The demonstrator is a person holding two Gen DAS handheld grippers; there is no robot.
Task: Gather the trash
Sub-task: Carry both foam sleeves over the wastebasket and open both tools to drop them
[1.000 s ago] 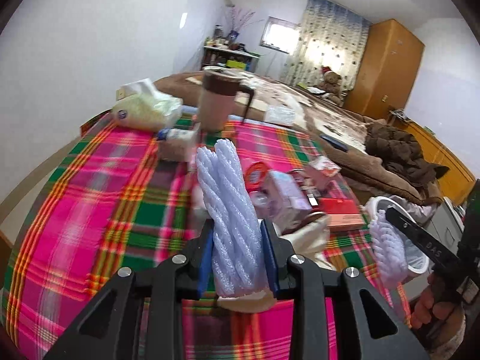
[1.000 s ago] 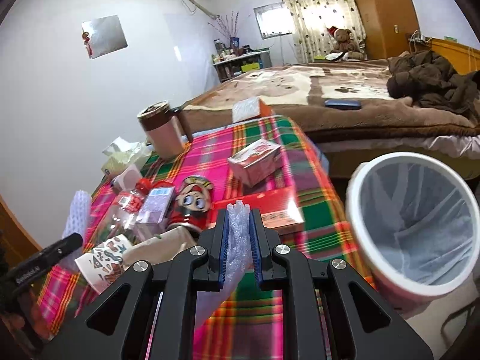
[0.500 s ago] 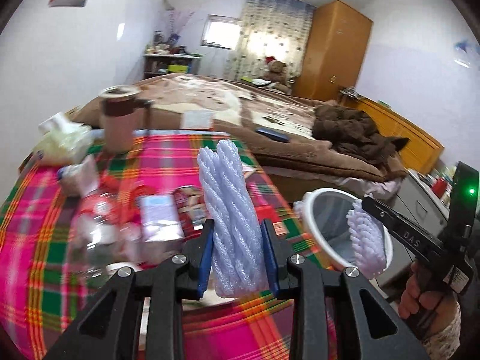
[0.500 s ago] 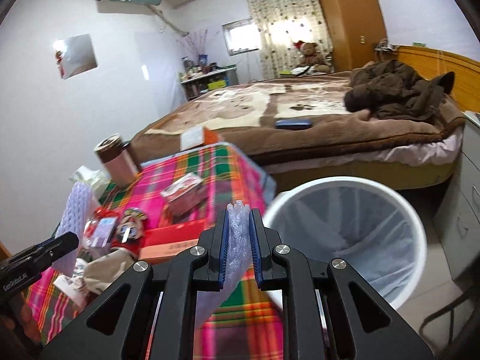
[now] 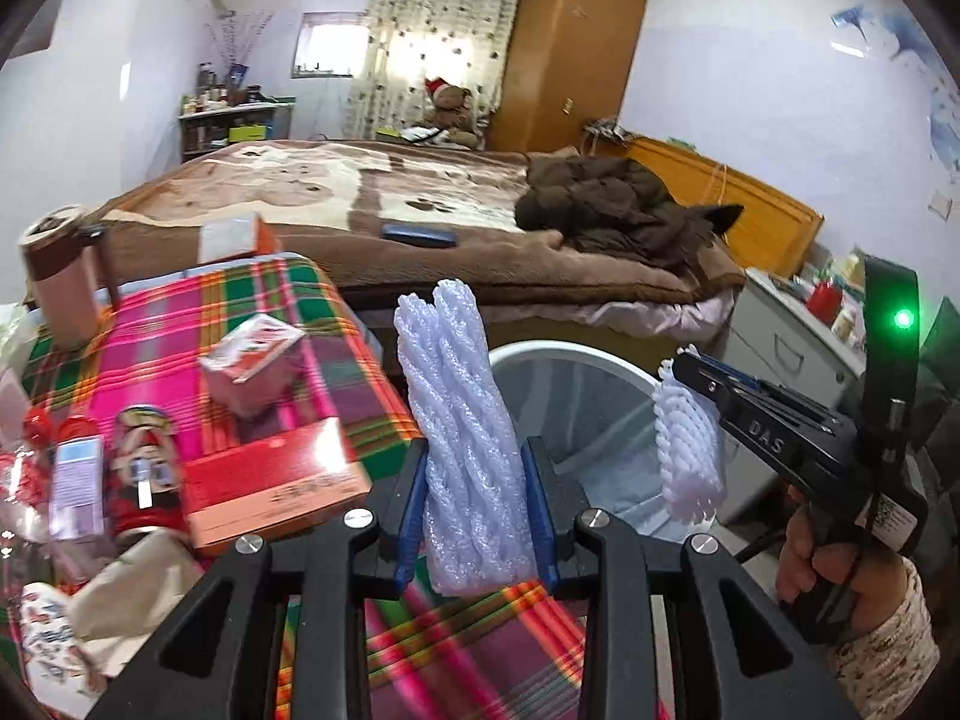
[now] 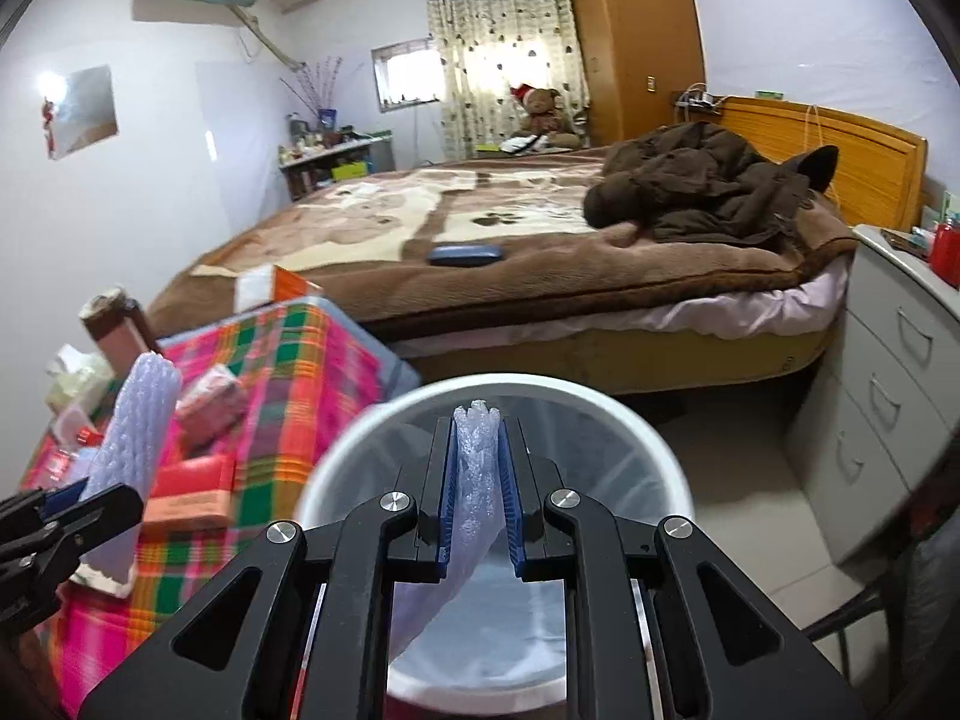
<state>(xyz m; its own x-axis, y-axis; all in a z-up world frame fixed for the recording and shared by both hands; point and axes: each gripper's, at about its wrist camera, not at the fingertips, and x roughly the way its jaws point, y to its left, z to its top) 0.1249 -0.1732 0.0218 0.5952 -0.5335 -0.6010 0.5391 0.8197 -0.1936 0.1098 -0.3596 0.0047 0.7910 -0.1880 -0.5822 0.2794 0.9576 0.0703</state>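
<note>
My left gripper (image 5: 477,498) is shut on a pale lilac foam net sleeve (image 5: 462,432), held upright over the table's right edge. My right gripper (image 6: 477,489) is shut on a second foam net sleeve (image 6: 474,480), which hangs down over the open mouth of the white trash bin (image 6: 672,468). In the left wrist view the right gripper (image 5: 690,369) holds its sleeve (image 5: 687,456) above the bin (image 5: 576,354). In the right wrist view the left gripper's sleeve (image 6: 135,438) stands over the table at the left.
The plaid-covered table (image 5: 168,312) carries a red flat box (image 5: 270,486), a small carton (image 5: 252,354), a red can (image 5: 141,474), a brown mug (image 5: 57,276) and wrappers. A bed (image 6: 540,240) lies behind the bin. A grey drawer unit (image 6: 888,372) stands at the right.
Both grippers have swung right from over the table toward the bin. The right gripper's sleeve now hangs over the bin mouth. The left gripper has reached the table's edge.
</note>
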